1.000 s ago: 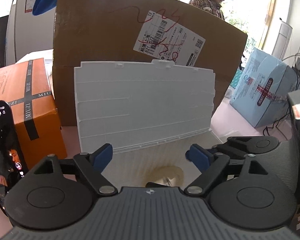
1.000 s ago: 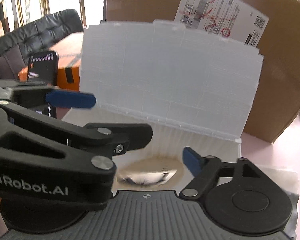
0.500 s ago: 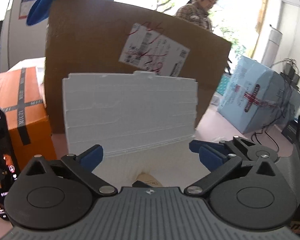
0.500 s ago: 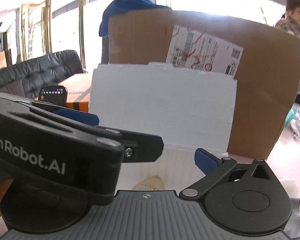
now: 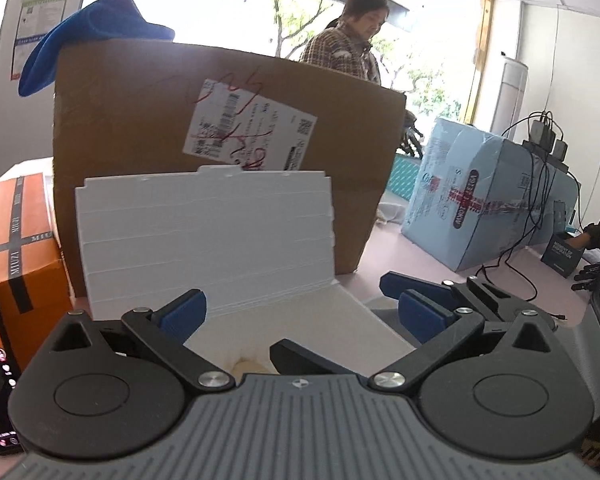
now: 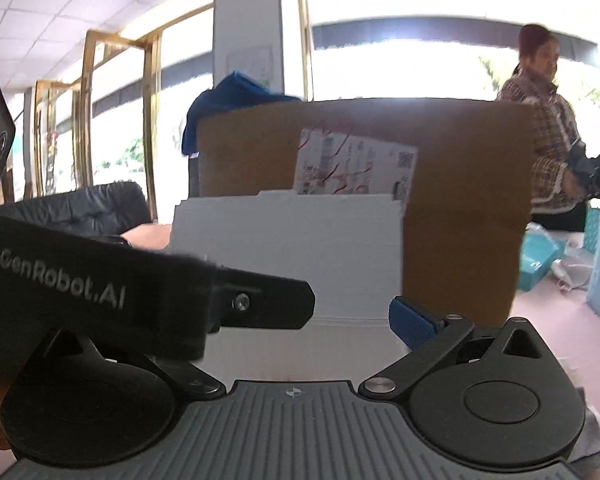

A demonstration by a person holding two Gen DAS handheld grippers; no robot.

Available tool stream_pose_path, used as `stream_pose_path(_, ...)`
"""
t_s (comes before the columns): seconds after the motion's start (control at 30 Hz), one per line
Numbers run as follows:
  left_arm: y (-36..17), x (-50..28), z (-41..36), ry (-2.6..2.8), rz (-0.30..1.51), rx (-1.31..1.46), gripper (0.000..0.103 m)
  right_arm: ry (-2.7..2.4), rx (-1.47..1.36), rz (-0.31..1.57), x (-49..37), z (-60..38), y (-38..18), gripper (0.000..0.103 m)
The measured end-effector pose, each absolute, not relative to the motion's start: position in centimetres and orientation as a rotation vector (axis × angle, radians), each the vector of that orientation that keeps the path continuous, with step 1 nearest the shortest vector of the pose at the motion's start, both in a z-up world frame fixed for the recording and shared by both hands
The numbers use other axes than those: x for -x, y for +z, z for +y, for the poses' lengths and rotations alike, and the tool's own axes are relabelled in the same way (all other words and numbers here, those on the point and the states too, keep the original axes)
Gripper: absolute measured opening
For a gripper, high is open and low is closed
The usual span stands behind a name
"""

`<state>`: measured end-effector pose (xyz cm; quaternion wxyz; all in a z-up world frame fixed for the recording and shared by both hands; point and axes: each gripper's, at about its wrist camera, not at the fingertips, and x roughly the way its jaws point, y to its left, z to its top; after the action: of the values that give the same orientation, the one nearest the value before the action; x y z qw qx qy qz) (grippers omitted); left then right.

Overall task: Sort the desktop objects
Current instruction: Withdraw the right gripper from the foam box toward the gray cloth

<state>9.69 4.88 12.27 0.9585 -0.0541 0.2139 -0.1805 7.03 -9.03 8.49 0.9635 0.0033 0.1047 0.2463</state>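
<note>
1. Ahead at 12 o'clock, we face the white plastic organizer box (image 5: 204,248), lid propped upright against the cardboard carton (image 5: 132,120) to keep it open.
2. Our left gripper (image 5: 300,316) and right gripper (image 6: 412,320) hover empty above it, fingers apart.

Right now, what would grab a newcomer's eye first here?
The white box in front of both grippers, lid up and leaning on the big cardboard box with its red-scribbled label. A blue cloth hangs off that box's top left corner. The left gripper is open over the white box; an orange box stands left, a light blue parcel right.
</note>
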Motion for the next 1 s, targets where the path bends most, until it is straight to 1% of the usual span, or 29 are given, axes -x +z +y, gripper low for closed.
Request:
stream_pose_path(0.13, 11.8, -8.2, 3.2, -0.391, 0.364, 0.079, 0.103, 0.454, -0.011, 0.155, -5.8, -10.7, 7.1, 0.103)
stream_pose_path(0.3, 10.8, -5.9, 0.5, -0.416, 0.267, -0.018, 0.103, 0.386, -0.061, 0.142, -4.2, -13.5, 5.5, 0.103)
stream_pose_path(0.5, 8.9, -4.1, -2.6, -0.454, 0.246, -0.083, 0.103, 0.271, -0.168, 0.157, -2.2, -17.9, 4.0, 0.103)
stream_pose_path(0.7, 6.7, -2.9, -4.1, -0.449, 0.275, 0.021, 0.103, 0.181, -0.075, 0.163, 0.2, -20.9, 3.0, 0.103)
stream_pose_path(0.87, 4.2, -0.8, -4.1, -0.508, 0.176, 0.126, 0.103, 0.150, 0.003, 0.128, 2.1, -22.0, 2.5, 0.103)
stream_pose_path(1.0, 3.8, -0.3, -4.7, -0.512, 0.138, 0.113, 0.103, 0.113, 0.048, 0.112, 2.6, -21.8, 2.4, 0.103)
